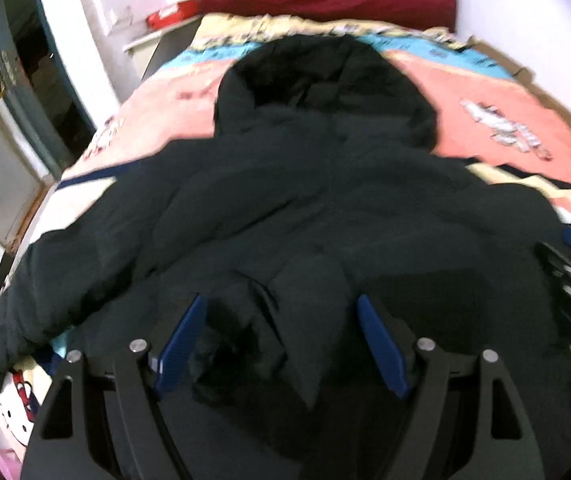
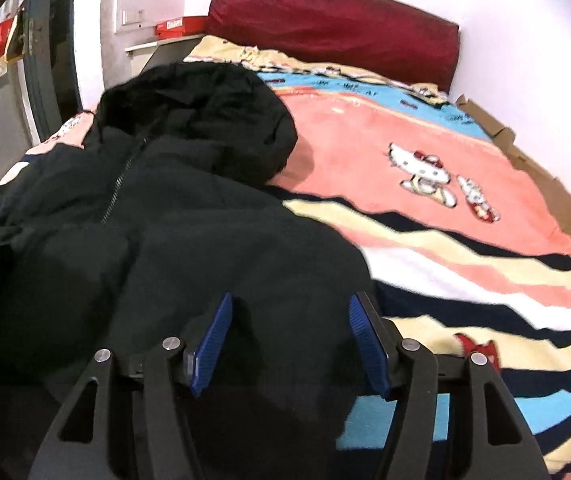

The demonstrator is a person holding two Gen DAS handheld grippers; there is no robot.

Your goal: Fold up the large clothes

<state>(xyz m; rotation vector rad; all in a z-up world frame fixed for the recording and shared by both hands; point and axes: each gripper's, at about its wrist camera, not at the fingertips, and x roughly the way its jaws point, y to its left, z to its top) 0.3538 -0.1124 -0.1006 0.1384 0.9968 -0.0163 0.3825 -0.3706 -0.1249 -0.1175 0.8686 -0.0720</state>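
Black jacket (image 1: 325,200) hem hidden behind the gripper frame; left wrist view motion-blurred, print details unreadable

text: none legible | red box (image 2: 175,24): white lettering blurred

The left tool (image 1: 281,344) has matte black, triangular cut-out link arms joined by round silver pivot screws, with flat blue pads (image 1: 179,350) lining its fingers. The right tool (image 2: 289,344) is built the same; its blue pads (image 2: 369,346) are finely ribbed.
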